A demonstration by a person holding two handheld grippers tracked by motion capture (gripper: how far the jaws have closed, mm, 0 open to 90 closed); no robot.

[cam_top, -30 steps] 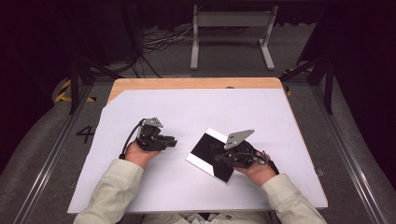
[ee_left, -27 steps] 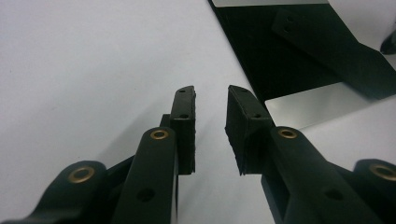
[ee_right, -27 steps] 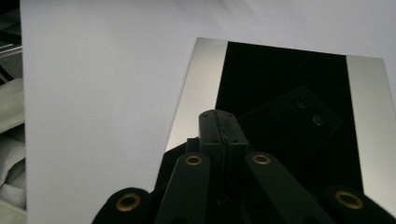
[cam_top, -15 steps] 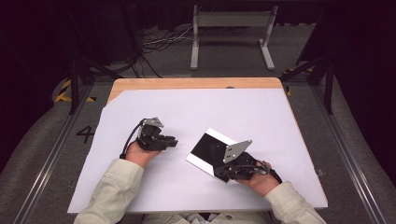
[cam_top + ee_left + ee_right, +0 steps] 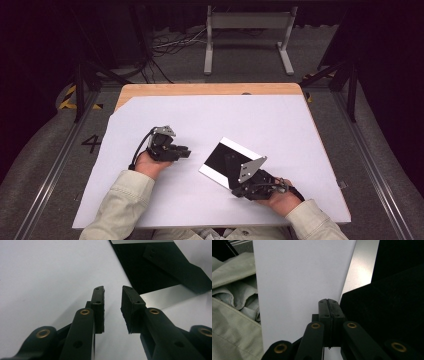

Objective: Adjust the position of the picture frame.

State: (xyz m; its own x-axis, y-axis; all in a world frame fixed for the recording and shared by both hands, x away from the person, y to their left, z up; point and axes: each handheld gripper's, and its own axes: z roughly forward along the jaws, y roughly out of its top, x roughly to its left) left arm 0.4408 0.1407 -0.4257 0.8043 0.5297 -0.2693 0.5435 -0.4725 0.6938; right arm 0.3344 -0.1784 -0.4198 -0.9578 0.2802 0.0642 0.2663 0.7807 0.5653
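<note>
High view first: a flat black rectangular card with pale silver edge strips (image 5: 225, 159) lies on the white sheet covering the table (image 5: 280, 125), a little right of the middle and turned at a slant. The right claw (image 5: 239, 190) sits at the card's near corner, its grey three-cornered plate hanging over the black face. Seen from the right gripper view, its jaws are pressed flat together with nothing visible between them, and the card (image 5: 402, 272) lies just beside them on the right, its silver strip running up past their tips; whether they touch the card I cannot tell. A pale green sleeve (image 5: 232, 302) bunches at the left edge there.

The left claw (image 5: 186, 152) rests on the sheet well apart from the card, pointing toward it. Its jaws stand partly apart with only bare white sheet between them. Beyond the sheet a strip of wooden table edge (image 5: 200, 90) shows.
</note>
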